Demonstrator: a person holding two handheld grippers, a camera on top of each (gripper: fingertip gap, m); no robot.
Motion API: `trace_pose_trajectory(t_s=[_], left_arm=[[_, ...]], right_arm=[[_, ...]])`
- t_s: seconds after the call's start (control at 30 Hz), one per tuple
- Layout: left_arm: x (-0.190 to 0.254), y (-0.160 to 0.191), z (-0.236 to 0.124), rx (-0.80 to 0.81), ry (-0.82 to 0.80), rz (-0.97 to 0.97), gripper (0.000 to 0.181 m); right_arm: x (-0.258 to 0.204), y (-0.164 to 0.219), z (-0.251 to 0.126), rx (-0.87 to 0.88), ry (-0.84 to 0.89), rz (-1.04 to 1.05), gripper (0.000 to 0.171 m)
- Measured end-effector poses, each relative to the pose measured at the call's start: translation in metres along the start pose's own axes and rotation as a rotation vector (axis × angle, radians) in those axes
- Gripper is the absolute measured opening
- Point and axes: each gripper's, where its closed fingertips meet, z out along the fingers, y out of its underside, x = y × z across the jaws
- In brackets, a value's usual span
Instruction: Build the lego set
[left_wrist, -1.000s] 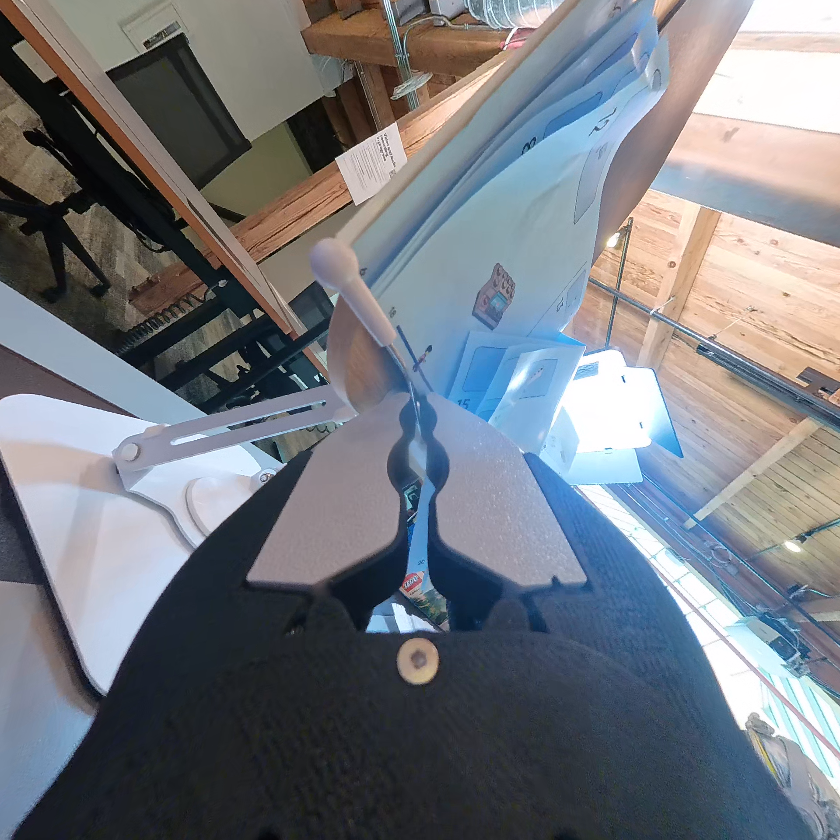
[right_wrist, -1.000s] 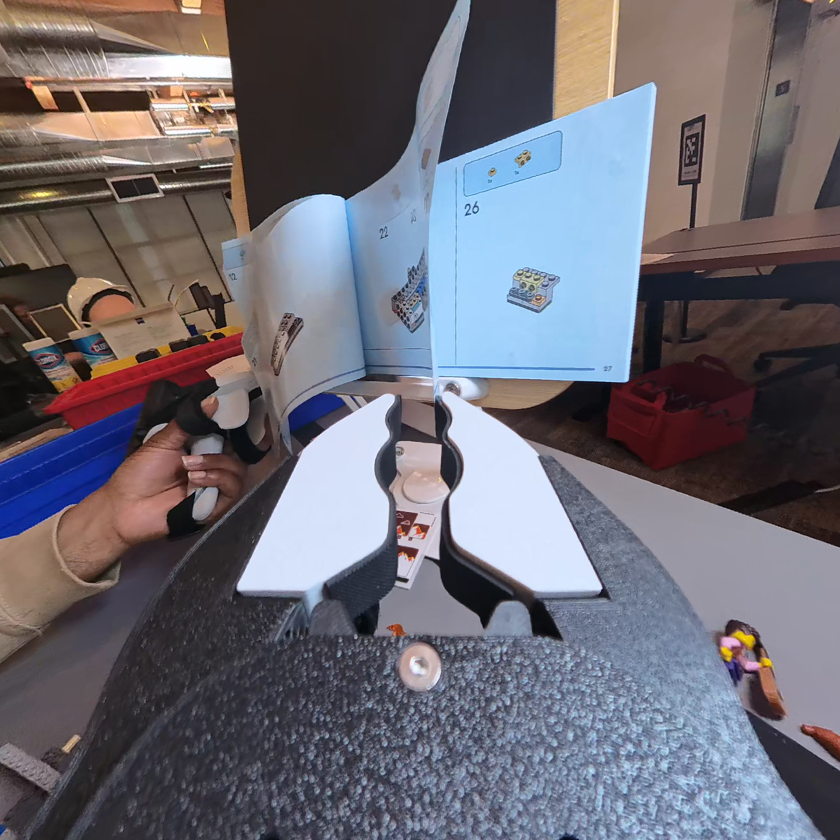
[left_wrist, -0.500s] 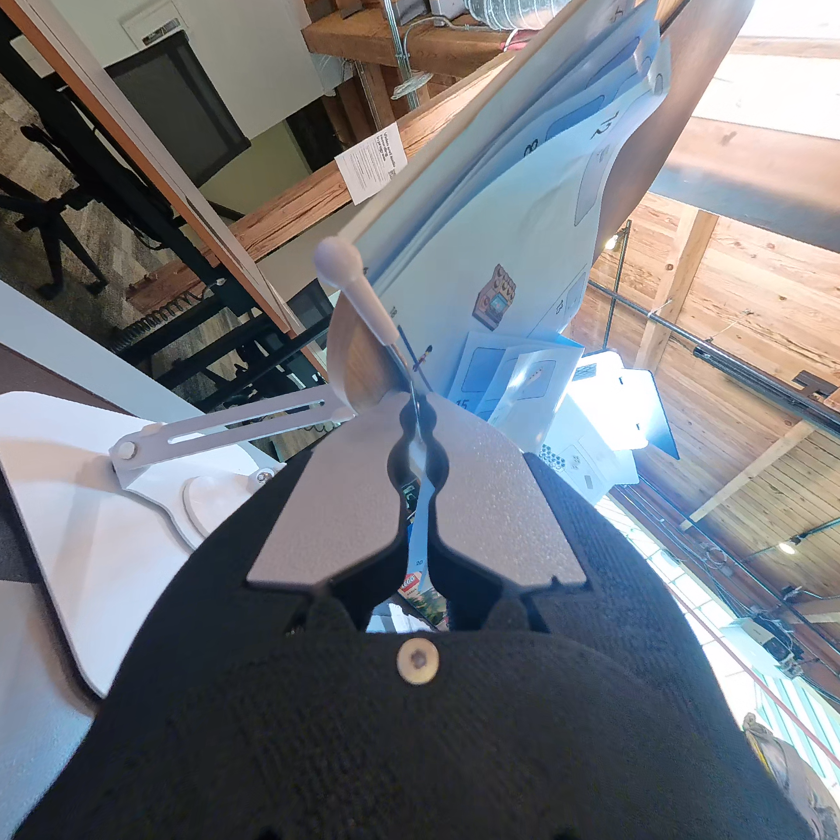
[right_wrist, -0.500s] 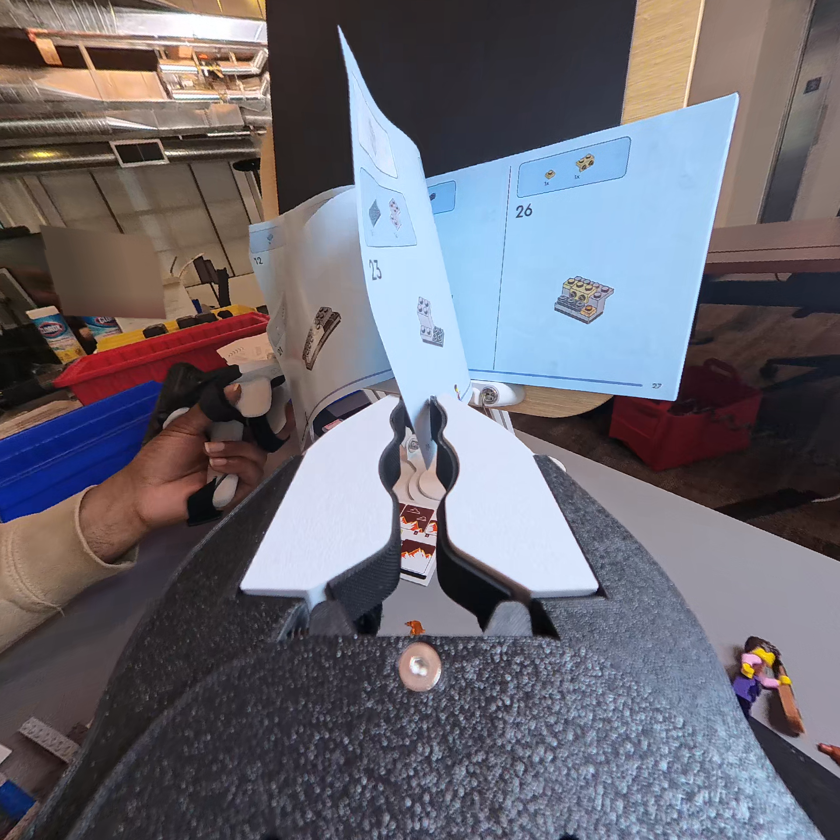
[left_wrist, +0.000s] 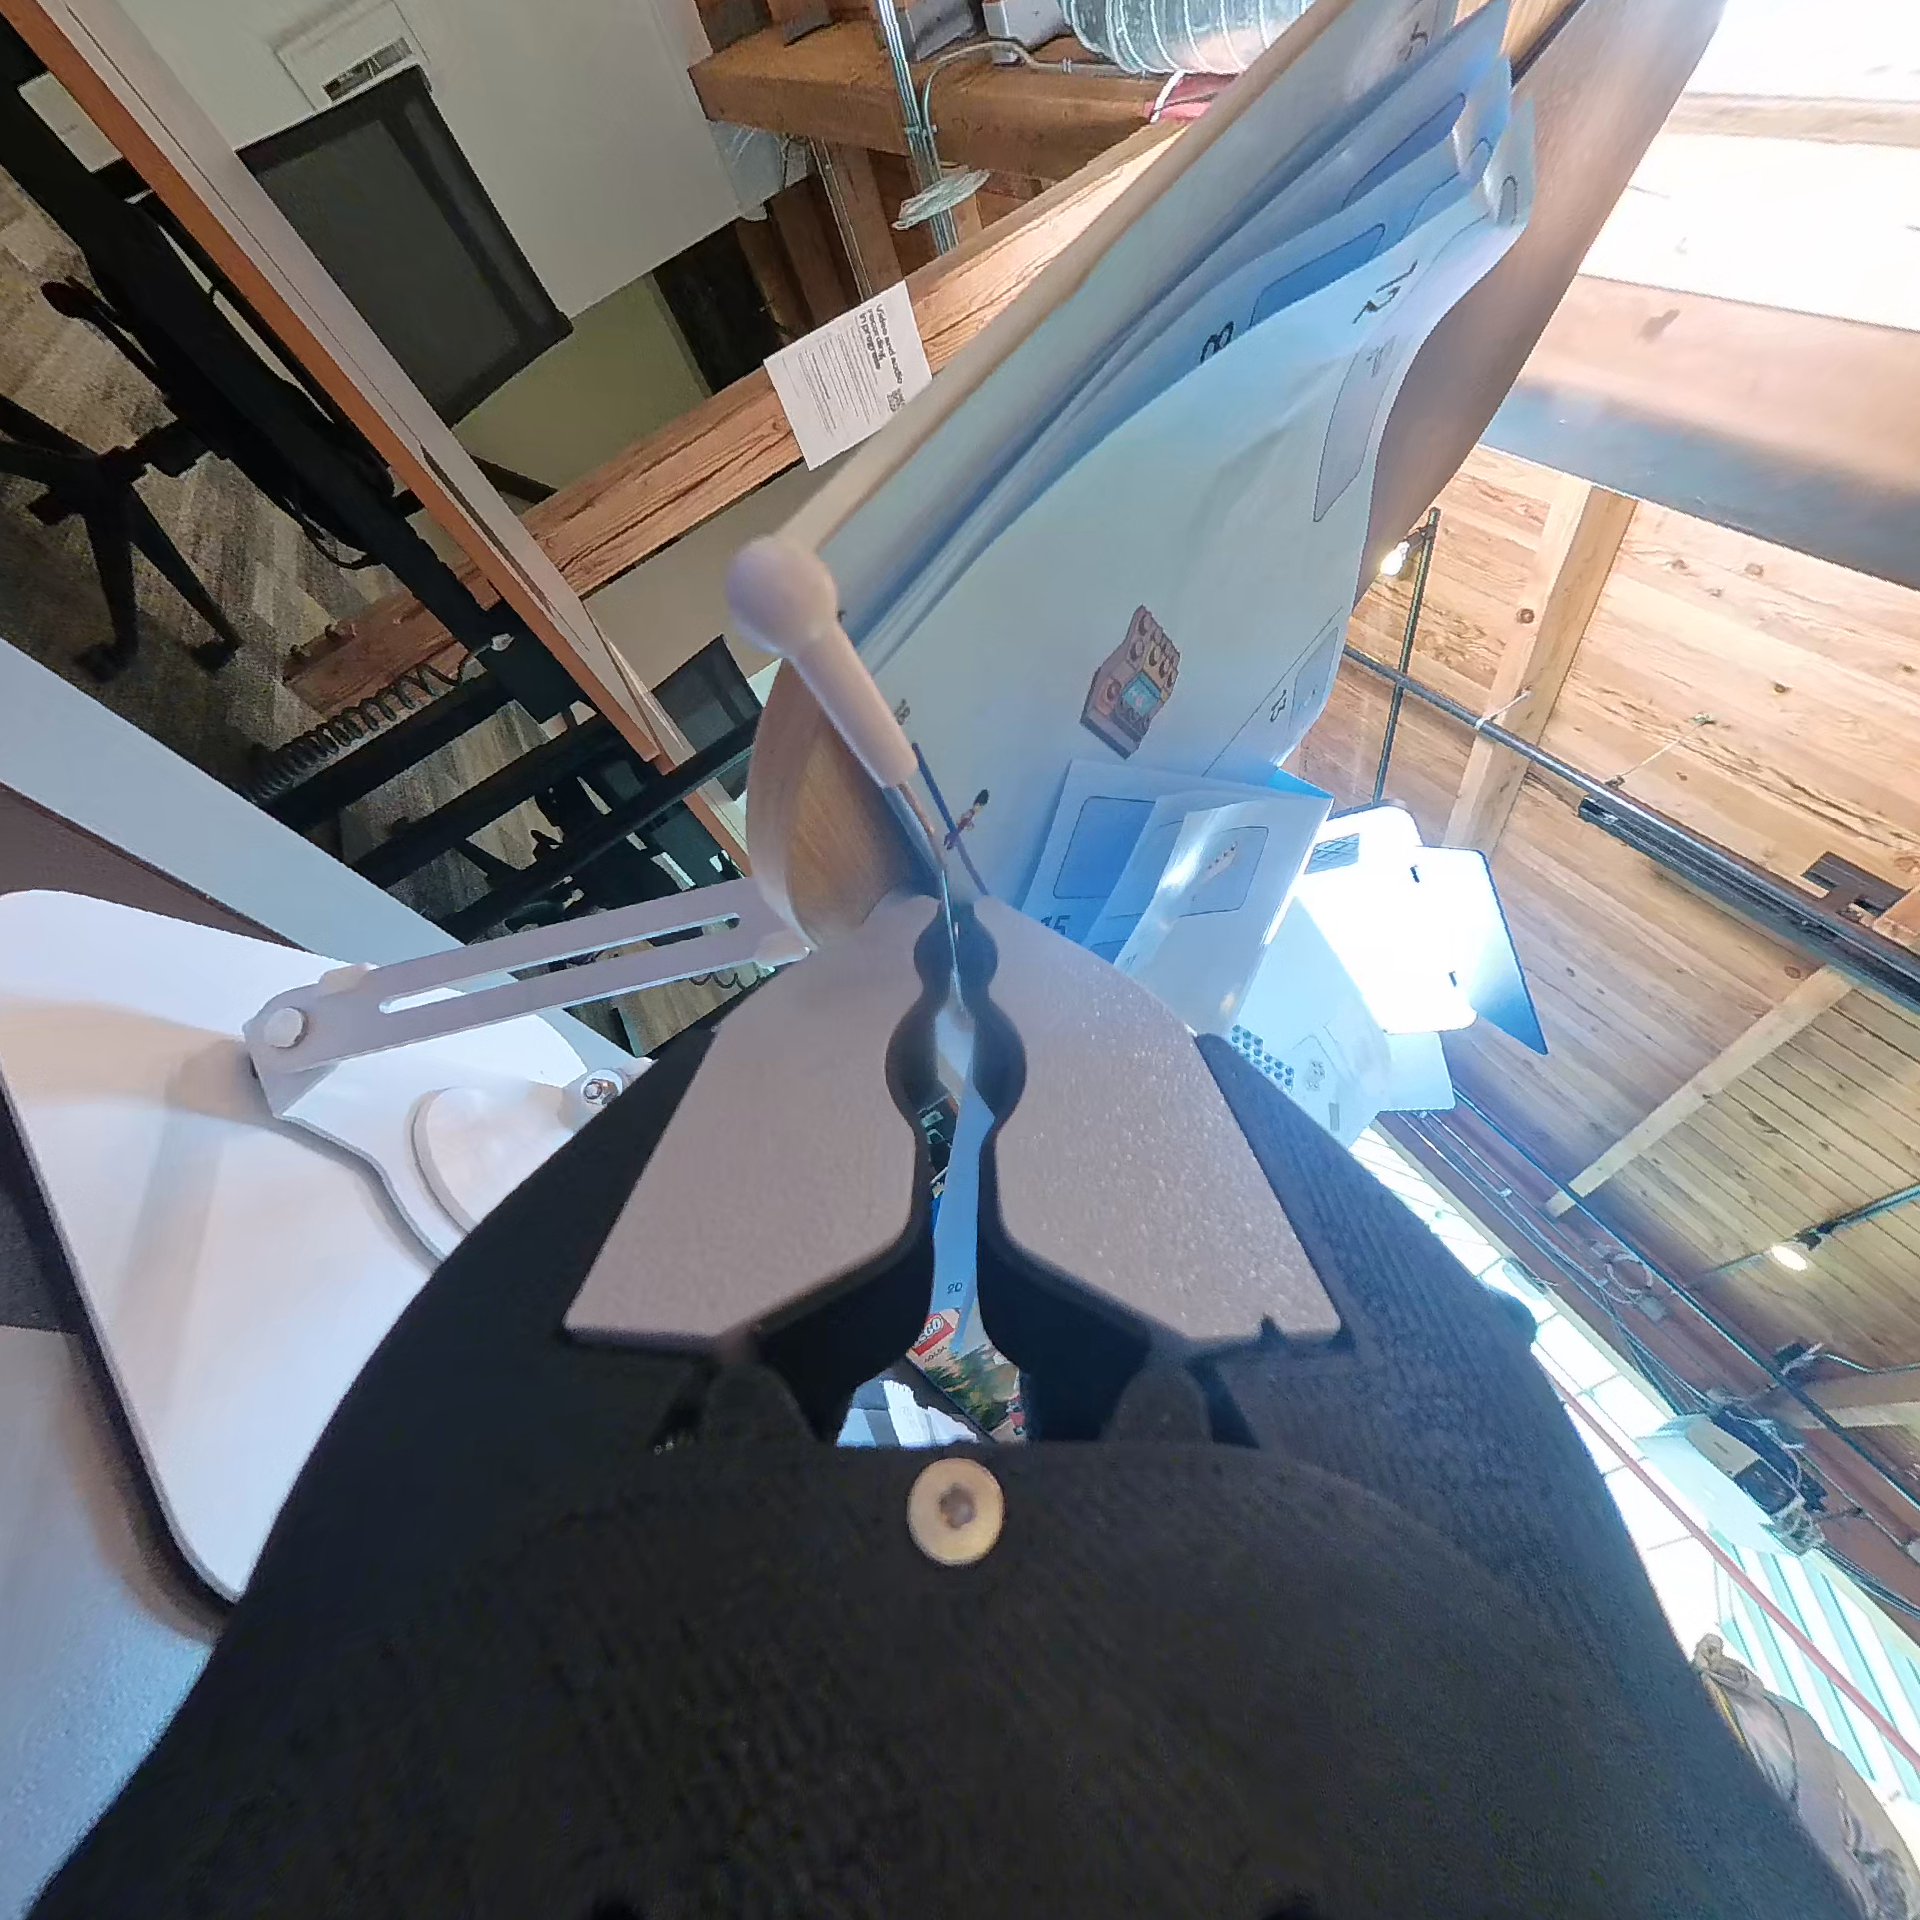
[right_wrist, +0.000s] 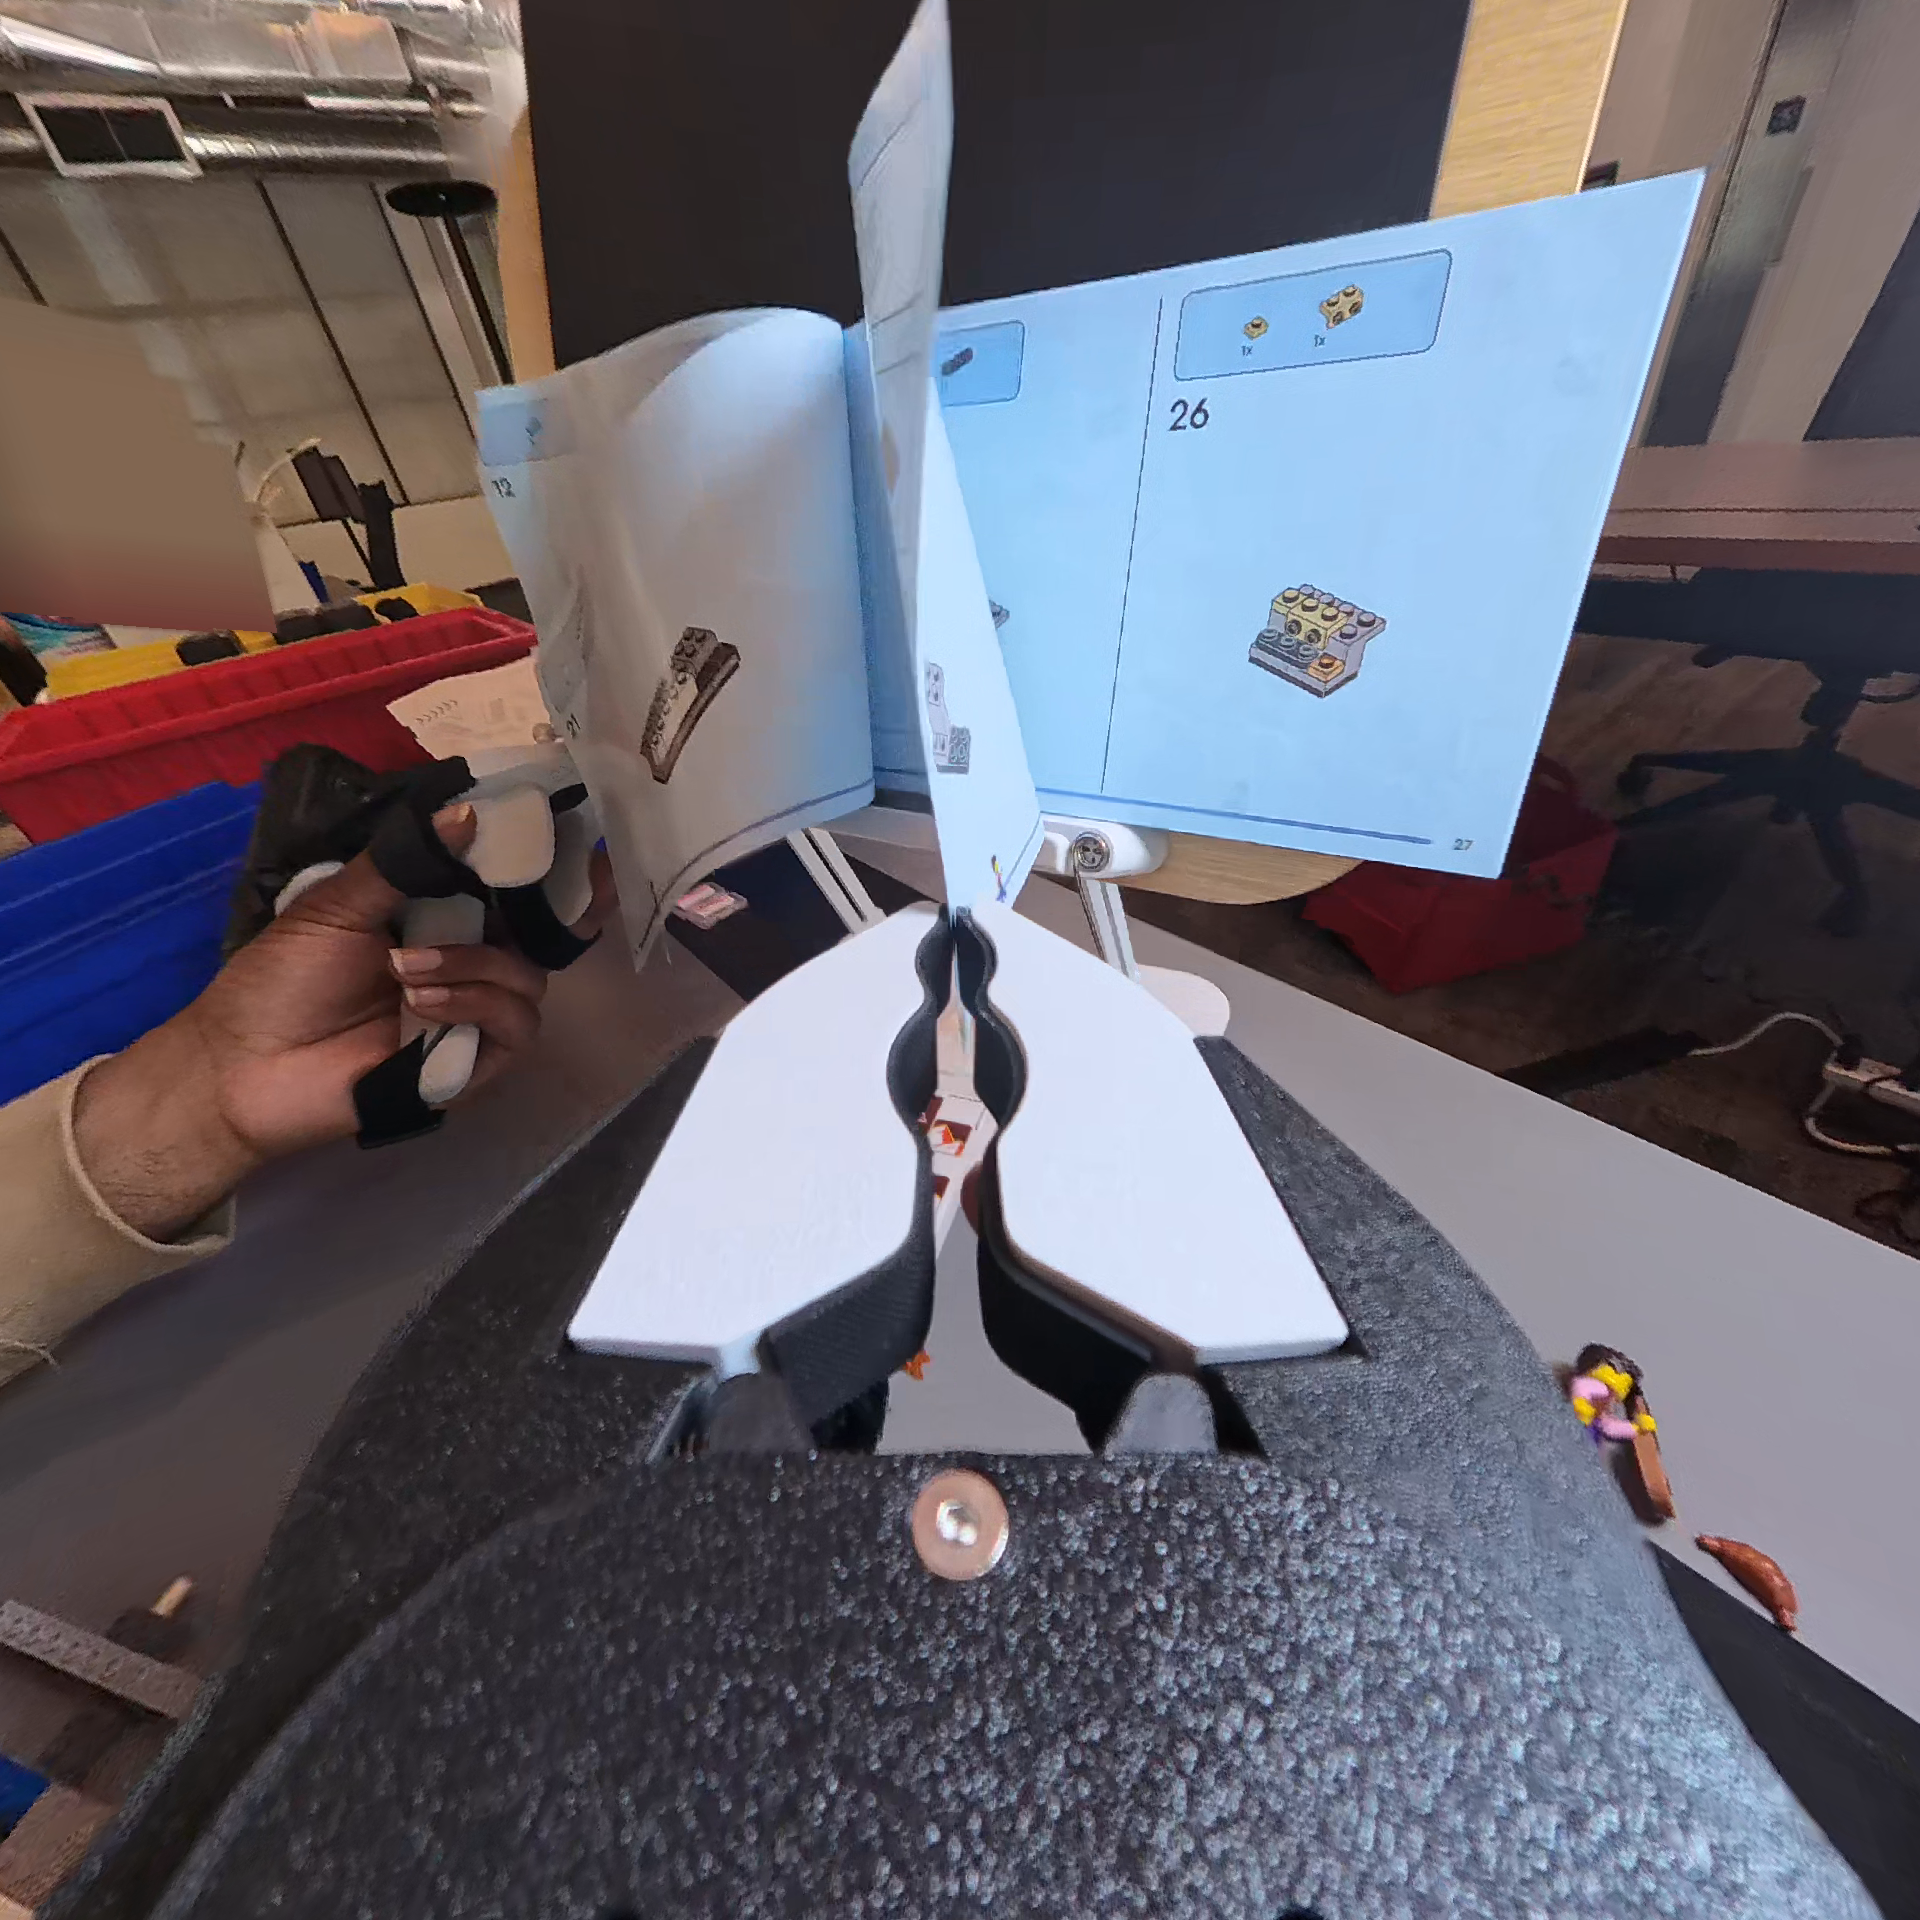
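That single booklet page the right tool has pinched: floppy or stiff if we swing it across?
Likely floppy: the page stands nearly edge-on from the right tool, held only at its lower corner. The left-hand pages already bow, so it is probably thin and light. A hard pull may tear it.

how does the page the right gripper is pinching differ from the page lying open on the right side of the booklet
The pinched page stands edge-on to the right wrist camera, so its print barely shows; the open right page faces the camera flat, its brick drawing plain to see. The pinched page is clamped at its lower corner by the right gripper; nothing grips the open right page. The pinched page rises above the booklet's top edge; the open right page lies back against its stand. Both are pale blue.
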Motion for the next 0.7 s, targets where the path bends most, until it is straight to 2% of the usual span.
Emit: trace_pose_trajectory(t_s=[0.13,0.27,0.57,0.63,0.7], left_arm=[[0.0,0.0,0.0,0.0,0.0,0.003,0.001],[-0.001,0.0,-0.001,0.002,0.013,-0.003,0.001],[0.0,0.002,-0.003,0.004,0.106,-0.057,0.001],[0.0,0.002,-0.002,-0.005,0.106,-0.05,0.001],[0.0,0.001,-0.002,-0.008,0.107,-0.047,0.001]], right_arm=[[-0.02,0.011,0.003,-0.105,-0.005,-0.084,0.0],[-0.066,0.022,0.014,-0.197,-0.118,-0.151,0.0],[-0.166,0.081,0.083,-0.549,-0.286,-0.473,0.007],[-0.187,0.08,0.084,-0.522,-0.366,-0.563,0.013],[-0.211,0.056,0.072,-0.397,-0.49,-0.498,0.016]])
